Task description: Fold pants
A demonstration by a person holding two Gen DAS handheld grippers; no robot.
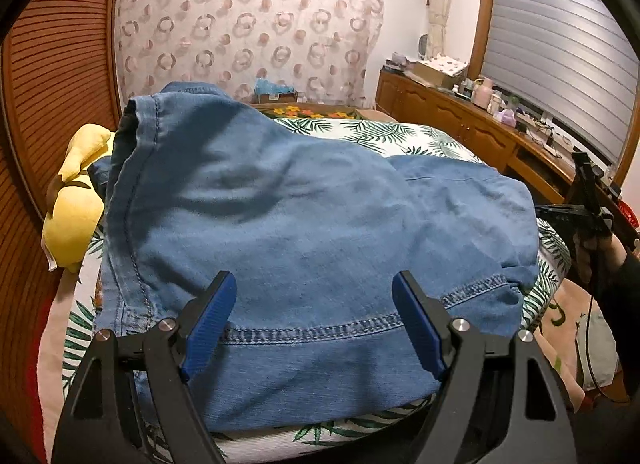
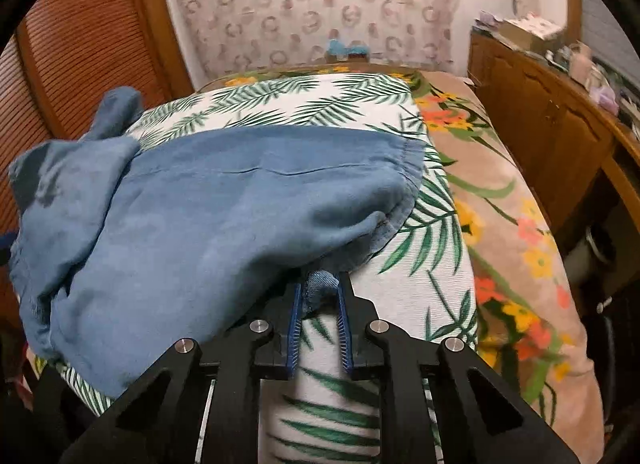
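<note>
Blue denim pants (image 1: 300,204) lie bunched on the palm-leaf sheet (image 1: 384,132), with a stitched hem running across their near edge. My left gripper (image 1: 314,278) hovers over that hem, its blue pads spread wide with the cloth below them and not pinched. In the right wrist view the pants (image 2: 220,204) stretch left from a crumpled corner. My right gripper (image 2: 320,284) is shut on a small tuft of that denim edge. The pants' left end rises in a loose heap.
A yellow plush toy (image 1: 74,204) sits at the bed's left side against a slatted wooden wall (image 1: 52,64). A floral blanket (image 2: 520,224) covers the bed's right side. A wooden cabinet (image 1: 460,116) with clutter lines the right. A hand (image 1: 600,256) holds the other tool at the right.
</note>
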